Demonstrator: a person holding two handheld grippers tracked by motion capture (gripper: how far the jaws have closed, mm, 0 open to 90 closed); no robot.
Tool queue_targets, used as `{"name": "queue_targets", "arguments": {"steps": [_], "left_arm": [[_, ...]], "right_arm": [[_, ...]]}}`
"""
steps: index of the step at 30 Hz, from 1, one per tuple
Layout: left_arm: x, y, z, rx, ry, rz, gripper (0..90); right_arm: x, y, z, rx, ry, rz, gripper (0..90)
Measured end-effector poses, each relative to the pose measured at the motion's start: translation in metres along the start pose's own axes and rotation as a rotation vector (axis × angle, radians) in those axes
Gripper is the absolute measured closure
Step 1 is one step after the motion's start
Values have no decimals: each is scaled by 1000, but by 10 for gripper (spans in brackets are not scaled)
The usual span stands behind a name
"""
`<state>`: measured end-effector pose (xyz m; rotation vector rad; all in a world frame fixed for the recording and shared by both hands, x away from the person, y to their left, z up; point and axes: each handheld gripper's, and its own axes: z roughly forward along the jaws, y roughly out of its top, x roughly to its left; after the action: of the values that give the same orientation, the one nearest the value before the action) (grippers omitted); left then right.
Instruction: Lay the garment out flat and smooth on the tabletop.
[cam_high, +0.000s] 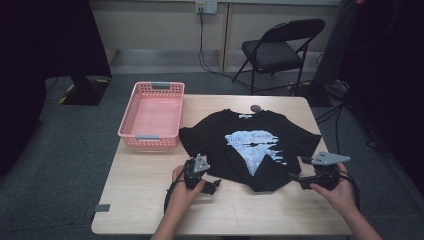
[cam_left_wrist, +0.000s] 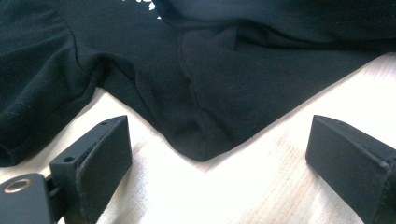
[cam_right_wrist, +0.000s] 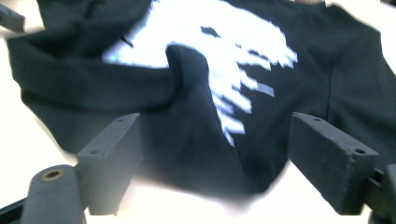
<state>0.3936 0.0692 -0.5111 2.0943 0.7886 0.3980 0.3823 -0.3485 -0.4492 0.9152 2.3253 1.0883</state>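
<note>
Black t-shirt (cam_high: 250, 145) lay flat mid-worktop (cam_high: 150, 200), collar far, rumpled hem near; left tongs (cam_high: 212, 187) sat open just off its near-left hem corner, right tongs (cam_high: 299, 180) open beside the near-right bunched hem.

We hold our left gripper (cam_high: 212, 185) low over the near part of the table, left of its middle, our left hand (cam_high: 186, 189) wrapped around its body and the forearm coming in from the near edge. Its jaws stand wide apart, pointing right. Our right gripper (cam_high: 296, 176) sits toward the near right corner, gripped by our right hand (cam_high: 336, 190), its jaws spread wide too and pointing left toward the other gripper.
</note>
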Motion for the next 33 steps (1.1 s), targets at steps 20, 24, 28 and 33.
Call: {"name": "queue_targets", "arguments": {"steps": [20,24,28,33], "left_arm": [[-1,-1,-1,1,-3,2,64],[-1,-1,-1,1,-3,2,64],[-1,-1,-1,1,-3,2,64],[-1,-1,-1,1,-4,2,64]], "right_arm": [[18,32,71,20,39,25,568],[20,30,77,41,8,21,650],[19,29,76,26,-1,10,827],[15,27,69,19,7,-3,880]]}}
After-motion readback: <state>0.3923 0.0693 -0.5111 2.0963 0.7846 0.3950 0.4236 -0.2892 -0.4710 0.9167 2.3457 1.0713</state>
